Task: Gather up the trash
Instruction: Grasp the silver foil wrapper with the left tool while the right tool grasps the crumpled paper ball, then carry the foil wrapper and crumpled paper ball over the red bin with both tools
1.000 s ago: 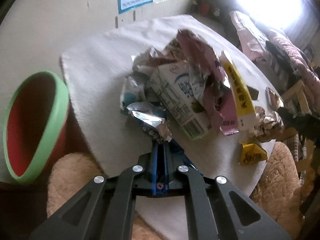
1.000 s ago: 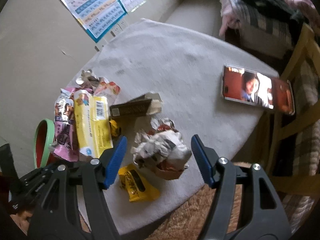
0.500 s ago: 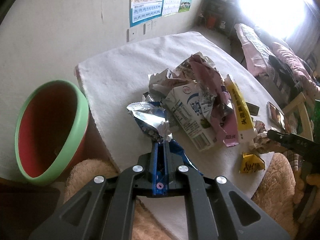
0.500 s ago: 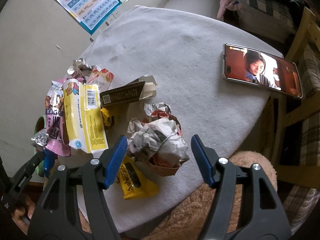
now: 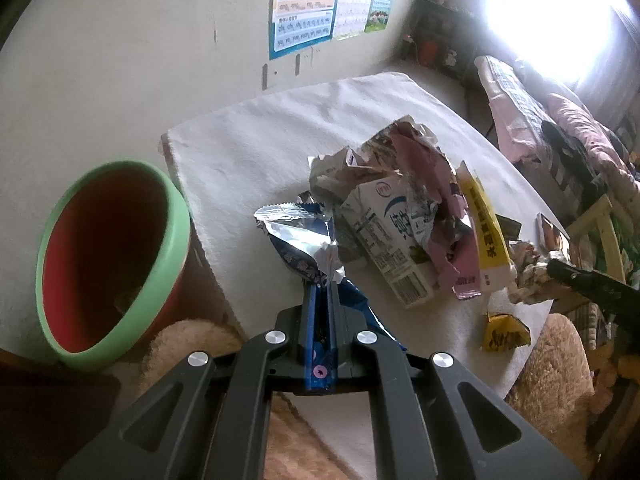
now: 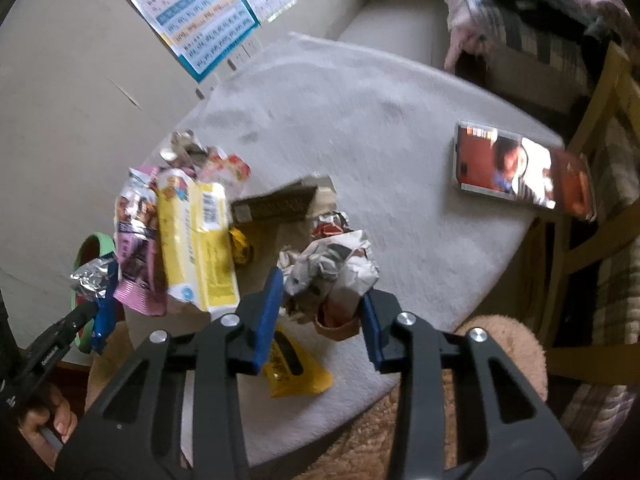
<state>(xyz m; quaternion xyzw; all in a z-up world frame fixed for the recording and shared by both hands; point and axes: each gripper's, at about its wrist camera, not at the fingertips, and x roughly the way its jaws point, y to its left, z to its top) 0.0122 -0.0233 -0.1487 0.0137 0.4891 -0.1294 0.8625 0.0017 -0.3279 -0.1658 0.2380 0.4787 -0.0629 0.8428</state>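
Barely started — left gripper (image 5: 322,280) clamped on foil wrapper (image 5: 298,236), right gripper (image 6: 320,300) closing around crumpled paper wad (image 6: 332,264), pile of wrappers (image 5: 416,208) left.

Bright window (image 5: 560,16), beige wall (image 5: 120,60) with posters (image 5: 304,16), wooden chair (image 6: 592,184).

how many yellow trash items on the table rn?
3: tall yellow carton in the pile, small yellow candy wrapper right of it, yellow packet at the near edge. More may be buried.

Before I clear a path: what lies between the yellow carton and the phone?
In the right wrist view, a dark flat box and a small crumpled wrapper lie nearest the yellow carton; beyond them the cloth is bare up to the phone.
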